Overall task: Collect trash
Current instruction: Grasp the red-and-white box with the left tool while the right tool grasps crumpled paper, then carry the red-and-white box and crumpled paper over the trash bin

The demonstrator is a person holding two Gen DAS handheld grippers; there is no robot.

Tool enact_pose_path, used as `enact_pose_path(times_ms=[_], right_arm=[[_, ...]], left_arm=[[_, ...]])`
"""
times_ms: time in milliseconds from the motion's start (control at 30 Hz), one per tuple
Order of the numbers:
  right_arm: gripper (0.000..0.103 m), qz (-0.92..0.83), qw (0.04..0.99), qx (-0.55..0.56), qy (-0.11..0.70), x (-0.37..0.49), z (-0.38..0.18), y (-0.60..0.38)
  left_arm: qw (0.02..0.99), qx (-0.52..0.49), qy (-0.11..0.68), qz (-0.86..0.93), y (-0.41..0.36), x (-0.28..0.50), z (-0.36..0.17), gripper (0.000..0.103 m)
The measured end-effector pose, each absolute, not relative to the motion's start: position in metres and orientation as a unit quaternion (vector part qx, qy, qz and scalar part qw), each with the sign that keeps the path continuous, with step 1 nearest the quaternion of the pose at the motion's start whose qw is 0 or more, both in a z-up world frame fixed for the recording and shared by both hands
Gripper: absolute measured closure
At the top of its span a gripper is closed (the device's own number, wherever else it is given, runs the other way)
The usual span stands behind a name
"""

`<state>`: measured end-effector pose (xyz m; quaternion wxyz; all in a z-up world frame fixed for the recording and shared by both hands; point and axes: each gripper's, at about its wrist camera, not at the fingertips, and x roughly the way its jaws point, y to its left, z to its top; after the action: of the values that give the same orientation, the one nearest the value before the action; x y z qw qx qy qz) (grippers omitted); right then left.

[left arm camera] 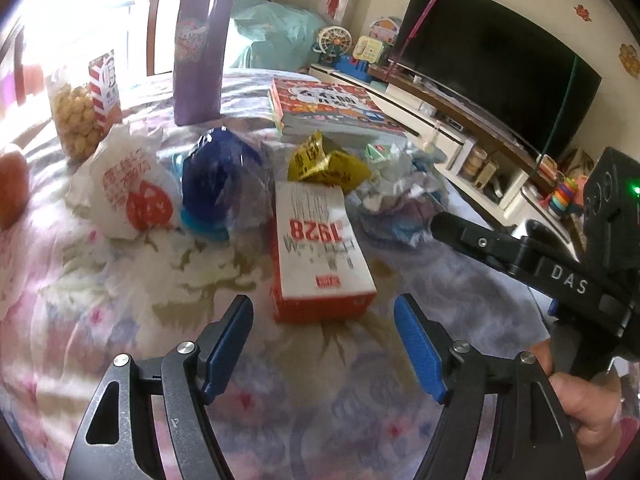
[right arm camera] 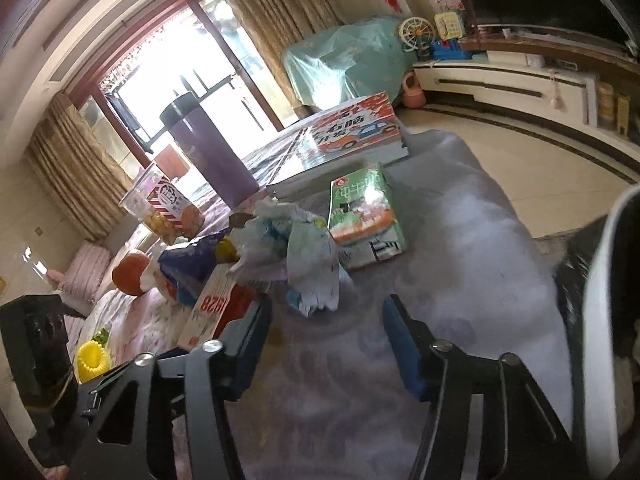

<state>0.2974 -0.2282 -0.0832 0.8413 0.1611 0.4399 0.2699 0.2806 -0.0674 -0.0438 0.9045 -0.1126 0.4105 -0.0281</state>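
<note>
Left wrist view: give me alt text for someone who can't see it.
The open left hand-held gripper hovers just short of a white and red box marked 1928 on a floral tablecloth. Behind the box lie crumpled wrappers, a blue bag and a purple tumbler.

Pastel florals under bright wrappers

The worktop (left arm camera: 120, 280) cloth is pale lilac with pink and cream flowers. The box (left arm camera: 316, 248) is white on top with red "1928" print and orange-red sides; beside it lie a yellow wrapper (left arm camera: 324, 164) with dark print, a deep blue bag (left arm camera: 216, 176), and a white bag (left arm camera: 128, 192) with red lettering. The flask (left arm camera: 200, 52) is purple with a black lid. The carton (right arm camera: 364, 216) is green and white. Both claws, left (left arm camera: 324, 316) and right (right arm camera: 326, 312), are black with blue pads (left arm camera: 416, 344).
</note>
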Motion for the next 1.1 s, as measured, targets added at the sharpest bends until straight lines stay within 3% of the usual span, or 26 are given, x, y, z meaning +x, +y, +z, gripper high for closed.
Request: enact_pose_path(times_ms=[133, 233, 300, 400, 1100], right_arm=[[0.056, 0.274, 0.838, 0.163, 0.443, 0.307, -0.087, -0.224], [0.069, 0.277, 0.834, 0.168, 0.447, 0.310, -0.090, -0.223], [0.083, 0.283, 0.832, 0.169, 0.447, 0.309, -0.090, -0.222], [0.088, 0.285, 0.834, 0.167, 0.443, 0.305, -0.088, -0.223], [0.088, 0.248, 0.840, 0.181, 0.447, 0.218, -0.079, -0.276]], left_arm=[[0.907, -0.103, 0.407, -0.021, -0.068, 0.292, -0.049, 0.033], [0.905, -0.105, 0.411, -0.028, -0.068, 0.295, -0.054, 0.050], [0.906, -0.106, 0.408, -0.030, -0.068, 0.295, -0.055, 0.050], [0.912, -0.105, 0.396, -0.033, -0.067, 0.290, -0.051, 0.051], [0.898, -0.117, 0.419, -0.071, -0.063, 0.228, -0.050, 0.049]])
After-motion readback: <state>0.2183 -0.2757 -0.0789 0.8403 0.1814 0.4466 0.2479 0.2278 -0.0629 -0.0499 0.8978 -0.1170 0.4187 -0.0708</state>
